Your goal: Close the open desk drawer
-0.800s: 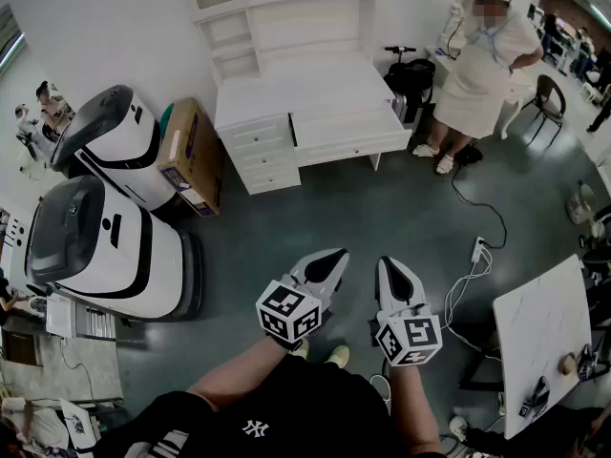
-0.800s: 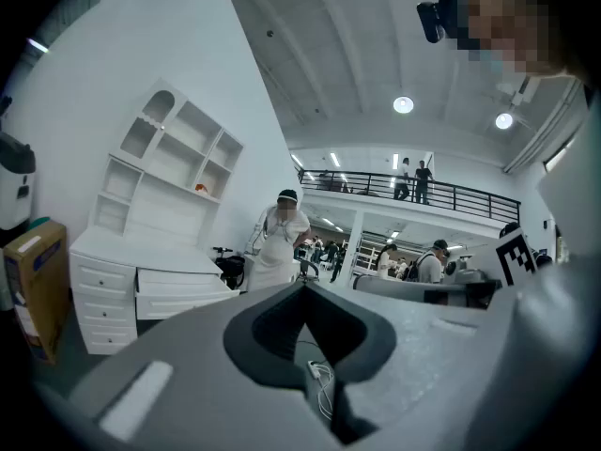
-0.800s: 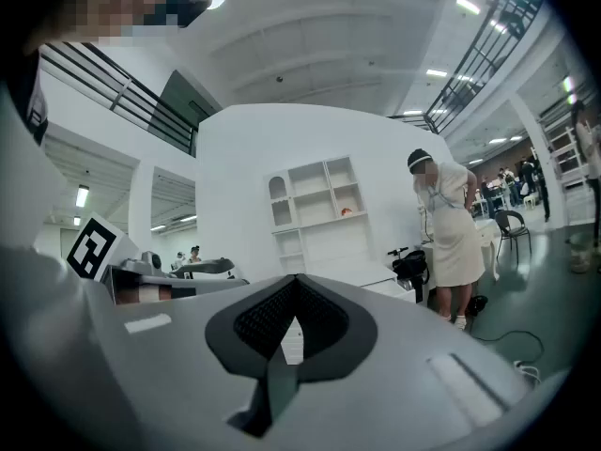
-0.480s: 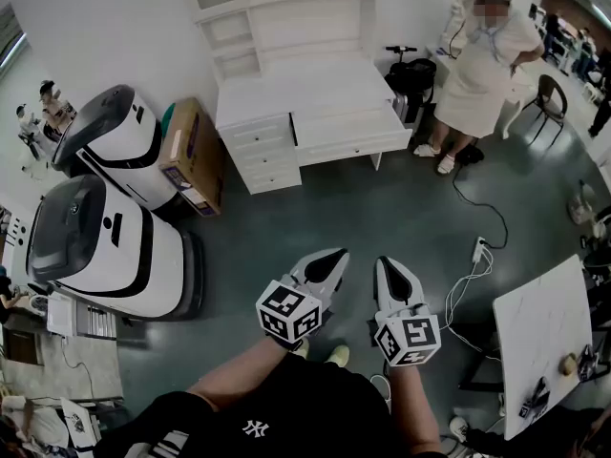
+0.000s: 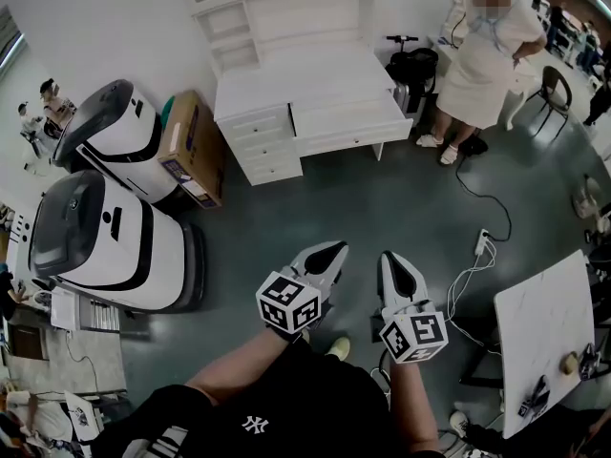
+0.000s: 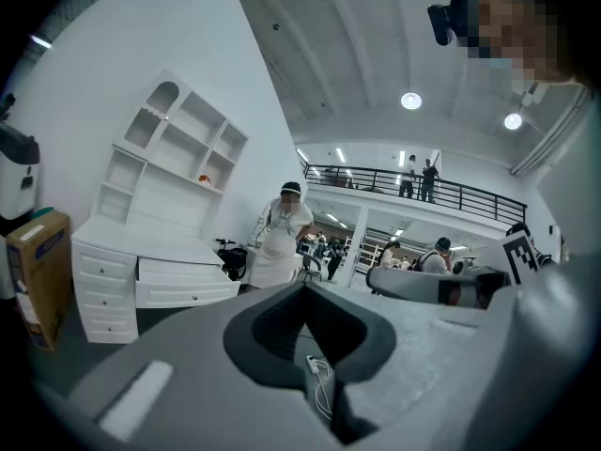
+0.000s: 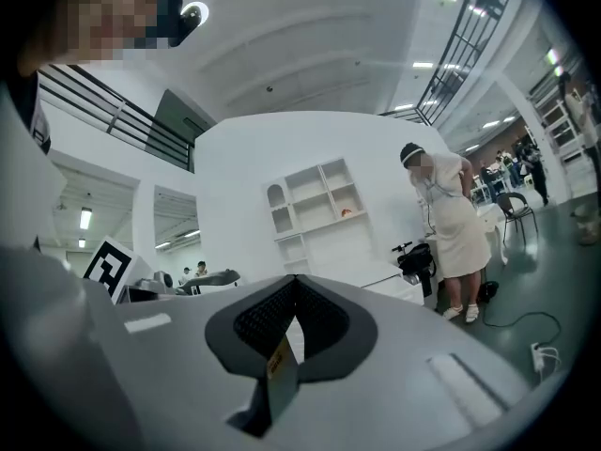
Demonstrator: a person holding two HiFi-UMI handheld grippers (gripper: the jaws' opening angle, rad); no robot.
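Task not begun. The desk drawer (image 5: 349, 128) stands pulled out from the white desk (image 5: 286, 82) at the far wall, front panel well proud of the small drawers beside it. Left gripper (image 5: 329, 253) and right gripper (image 5: 391, 260) are held side by side near the operator's body, well apart from the desk across open floor. Each has its jaws closed tip to tip, with nothing between them. Outstanding: approach, contact with drawer front, push home

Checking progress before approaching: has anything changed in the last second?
Only the head view shifted slightly; the desk sits a little higher in frame. The left gripper and right gripper stay far from it, fingers together, empty. The drawer stays open.
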